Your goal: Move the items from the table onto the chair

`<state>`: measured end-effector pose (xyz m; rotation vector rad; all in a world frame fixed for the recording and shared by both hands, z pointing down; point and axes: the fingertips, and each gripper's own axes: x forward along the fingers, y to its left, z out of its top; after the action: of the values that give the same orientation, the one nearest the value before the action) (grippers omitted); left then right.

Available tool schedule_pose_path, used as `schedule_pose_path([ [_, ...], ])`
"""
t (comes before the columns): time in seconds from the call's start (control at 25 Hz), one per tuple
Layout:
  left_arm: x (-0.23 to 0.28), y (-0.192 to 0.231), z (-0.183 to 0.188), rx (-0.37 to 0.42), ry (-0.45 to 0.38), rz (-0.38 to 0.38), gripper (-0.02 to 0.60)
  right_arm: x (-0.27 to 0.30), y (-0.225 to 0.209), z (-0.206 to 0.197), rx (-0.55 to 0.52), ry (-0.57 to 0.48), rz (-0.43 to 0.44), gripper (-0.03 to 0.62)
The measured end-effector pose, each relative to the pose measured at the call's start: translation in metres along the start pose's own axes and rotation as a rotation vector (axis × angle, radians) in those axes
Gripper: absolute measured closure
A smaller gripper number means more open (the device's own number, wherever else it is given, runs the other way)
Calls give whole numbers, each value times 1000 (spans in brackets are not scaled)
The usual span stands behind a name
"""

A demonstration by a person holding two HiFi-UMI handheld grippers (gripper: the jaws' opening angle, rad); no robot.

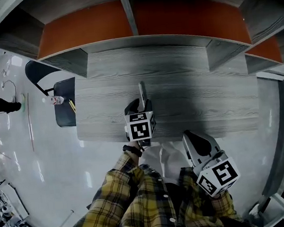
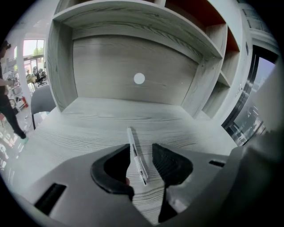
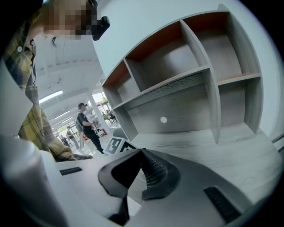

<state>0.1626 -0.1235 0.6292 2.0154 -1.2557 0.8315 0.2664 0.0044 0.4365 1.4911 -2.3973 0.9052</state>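
centring the open left gripper [image 2: 141, 154] on the slim white bar [image 2: 132, 138] lying on the grey wood-grain surface [image 2: 102, 117] should prevent slipping; the right gripper [image 3: 141, 153] is closed, empty.

A slim white strip [image 2: 136, 155] is seen lying on the grey wood-grain table [image 1: 203, 79], near the middle of its near edge, pointed towards the far side. At the table's left end a dark chair [image 1: 65, 119] is set, with a clear bottle [image 1: 56, 100] and a yellow stick [image 1: 72, 106] laid on its seat.

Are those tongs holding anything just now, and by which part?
Nothing is held. The left tongs stand open around a white strip lying on the table; the right tongs are shut, empty.
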Motion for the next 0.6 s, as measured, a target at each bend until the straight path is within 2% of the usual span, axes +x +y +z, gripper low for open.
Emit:
schedule_pose_path([
  [0.16,18,9,-18,-6,67,24,423,0,-4,-5,34,0,-19,576],
  [0.32,25,10,-29,-21,94,20,423,-2,-9,-7,53,2,-39,576],
  [0.44,27,12,-33,3,100,48,429,-4,-11,-6,60,-6,-55,576],
  [0.52,27,14,-34,34,108,75,469,-5,-12,-6,65,-10,-62,576],
  [0.6,27,13,-34,55,113,86,477,-6,-13,-5,63,-11,-66,576],
])
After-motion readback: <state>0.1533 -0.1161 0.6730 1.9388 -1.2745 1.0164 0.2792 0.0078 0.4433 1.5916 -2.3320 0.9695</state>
